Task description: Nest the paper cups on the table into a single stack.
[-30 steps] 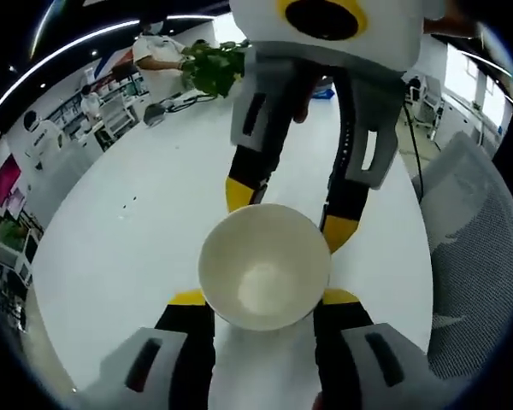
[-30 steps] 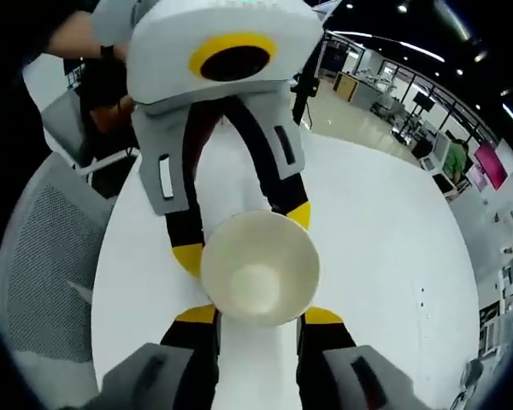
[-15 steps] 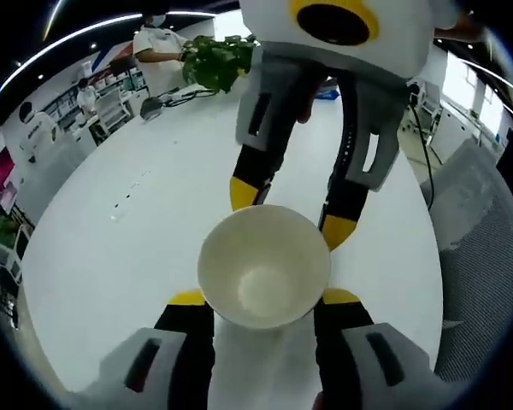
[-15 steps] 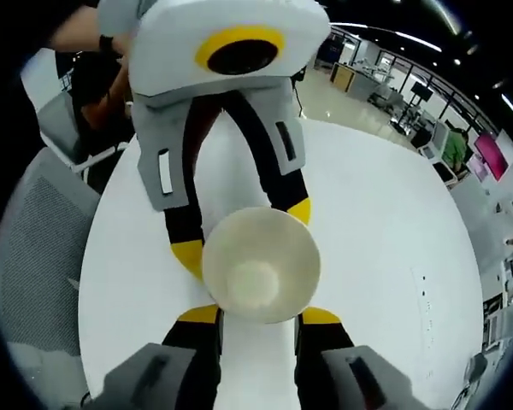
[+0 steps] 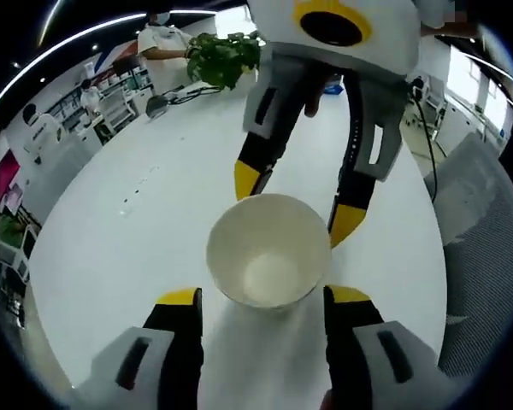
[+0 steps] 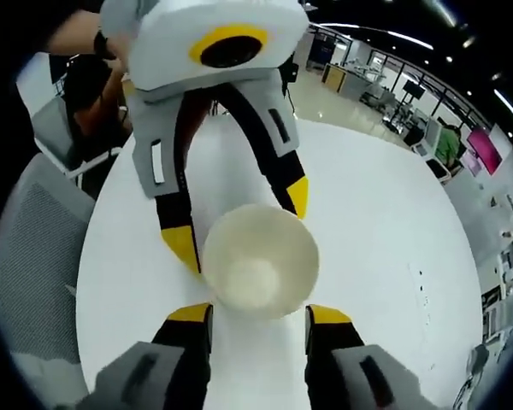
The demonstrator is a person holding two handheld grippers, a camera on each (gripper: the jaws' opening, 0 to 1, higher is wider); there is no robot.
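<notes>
Both grippers have let go of the paper cup since the earlier pictures. A second ago, and half a second ago, the yellow tips of each gripper pressed against the cup's rim from both sides. Now, in the left gripper view, the left gripper (image 5: 263, 297) has its jaws spread wide, with a clear strip of white table between each yellow tip and the paper cup (image 5: 269, 249). The right gripper (image 5: 297, 200) reaches in from the top of that view, and its two yellow tips also stand apart from the cup's rim, just beside it.

In the right gripper view the same change shows from the other side. The right gripper (image 6: 259, 313) is spread open below the paper cup (image 6: 259, 260), its tips a little clear of the cup. The left gripper (image 6: 238, 220) comes down from the top, jaws parted, tips close beside the rim.

One cup rim is visible, open end up, cream inside. It stands upright on the round white table (image 5: 137, 248), between the four tips. Whether more cups are nested under it cannot be told.

There are two grippers. One grey mesh chair (image 5: 487, 256) sits at the table's edge, and one green leafy plant (image 5: 224, 58) stands at the far side.
</notes>
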